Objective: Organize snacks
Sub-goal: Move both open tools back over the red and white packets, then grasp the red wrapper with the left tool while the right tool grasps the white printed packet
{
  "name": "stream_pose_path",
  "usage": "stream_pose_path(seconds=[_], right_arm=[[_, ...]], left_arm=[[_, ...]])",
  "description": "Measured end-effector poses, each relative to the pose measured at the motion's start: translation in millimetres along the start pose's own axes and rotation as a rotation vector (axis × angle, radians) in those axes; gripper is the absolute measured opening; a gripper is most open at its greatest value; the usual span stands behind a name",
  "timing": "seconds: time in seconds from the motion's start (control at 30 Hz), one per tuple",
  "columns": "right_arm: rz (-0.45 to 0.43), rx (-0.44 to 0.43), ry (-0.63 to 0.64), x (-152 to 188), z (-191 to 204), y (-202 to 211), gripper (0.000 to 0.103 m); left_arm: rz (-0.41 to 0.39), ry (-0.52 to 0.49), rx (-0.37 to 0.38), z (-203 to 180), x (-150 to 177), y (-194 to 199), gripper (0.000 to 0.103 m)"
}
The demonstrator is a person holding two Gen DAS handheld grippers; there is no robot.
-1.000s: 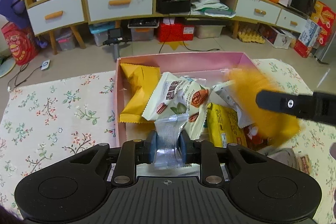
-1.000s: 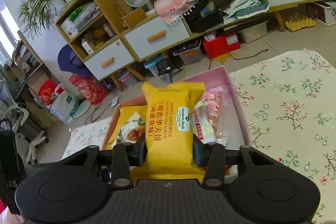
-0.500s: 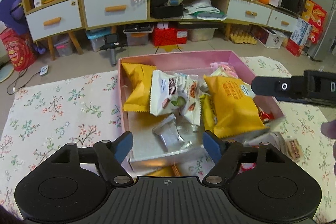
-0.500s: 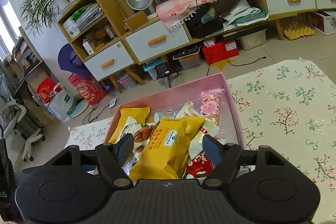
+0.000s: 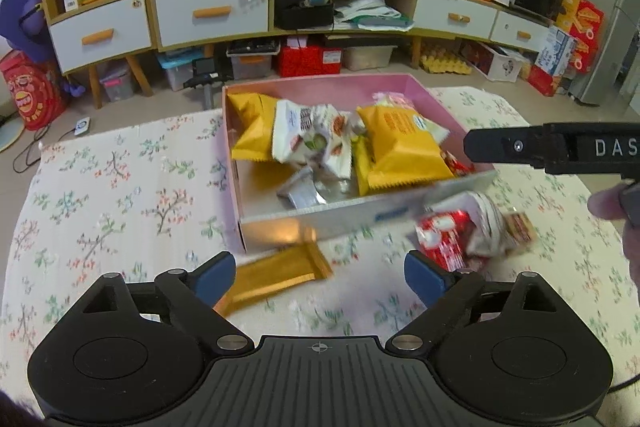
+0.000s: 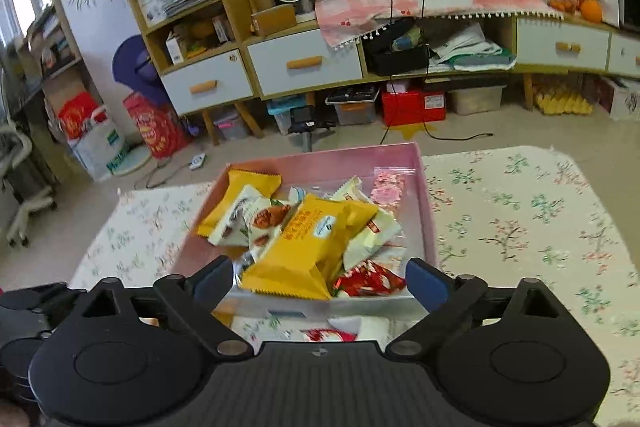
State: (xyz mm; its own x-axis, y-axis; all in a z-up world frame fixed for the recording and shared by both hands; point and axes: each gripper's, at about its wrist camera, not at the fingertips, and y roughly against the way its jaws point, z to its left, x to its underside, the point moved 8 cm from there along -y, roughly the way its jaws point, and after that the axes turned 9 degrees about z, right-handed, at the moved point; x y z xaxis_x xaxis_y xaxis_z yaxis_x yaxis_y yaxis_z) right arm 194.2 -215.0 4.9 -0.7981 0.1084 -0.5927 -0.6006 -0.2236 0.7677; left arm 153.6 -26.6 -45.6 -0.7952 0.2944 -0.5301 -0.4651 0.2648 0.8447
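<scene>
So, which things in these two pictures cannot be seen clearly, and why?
- Left wrist view: the red and white packets beside the pink box are blurred; their print is unreadable.
- Left wrist view: the gold packet on the tablecloth is partly behind a blue pad.
- Right wrist view: packets in front of the box are mostly hidden by the right gripper.
- Both views: the bottom layer of snacks is covered by the yellow packet.

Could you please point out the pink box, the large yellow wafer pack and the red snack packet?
pink box (image 5: pixel 344 89), left wrist view, far wall.
large yellow wafer pack (image 6: pixel 304 247), right wrist view, front face.
red snack packet (image 5: pixel 438 237), left wrist view, wrapper middle.
</scene>
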Motion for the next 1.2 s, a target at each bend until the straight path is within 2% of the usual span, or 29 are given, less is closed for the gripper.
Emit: stream_pose_path(seconds=[0.13,0.23,0.5,0.63,0.8,0.9,1.07,1.2], right_arm=[[0.011,0.028,0.044,9.2,0.4,8.0,0.074],[0.021,0.061,0.058,18.5,-2.5,13.4,0.077],[0.055,0.132,0.098,44.0,-17.6,24.6,0.077],[0.08,0.165,0.094,55.9,-29.0,25.2,0.077],[0.111,0.206,0.088,65.4,-42.8,22.4,0.077],[0.116,0.223,0.074,66.4,-52.8,20.9,0.077],[0.122,0.216,0.009,64.1,-68.6,17.2,0.077],[0.132,0.188,-0.05,61.6,-75.9,12.4,0.077]], left_arm=[[0.0,0.021,-0.011,-0.4,18.1,3.5,0.098],[0.044,0.042,-0.019,-1.8,33.1,-1.3,0.098],[0.059,-0.026,-0.052,-8.4,49.9,-5.7,0.098],[0.038,0.011,-0.015,-16.3,52.5,-10.0,0.098],[-0.015,-0.049,0.007,-43.1,48.0,-16.7,0.098],[-0.045,-0.069,0.051,-61.0,43.2,-21.3,0.097],[-0.072,-0.117,0.101,-87.4,37.1,-32.9,0.096],[-0.094,-0.101,0.128,-96.5,30.7,-41.8,0.093]])
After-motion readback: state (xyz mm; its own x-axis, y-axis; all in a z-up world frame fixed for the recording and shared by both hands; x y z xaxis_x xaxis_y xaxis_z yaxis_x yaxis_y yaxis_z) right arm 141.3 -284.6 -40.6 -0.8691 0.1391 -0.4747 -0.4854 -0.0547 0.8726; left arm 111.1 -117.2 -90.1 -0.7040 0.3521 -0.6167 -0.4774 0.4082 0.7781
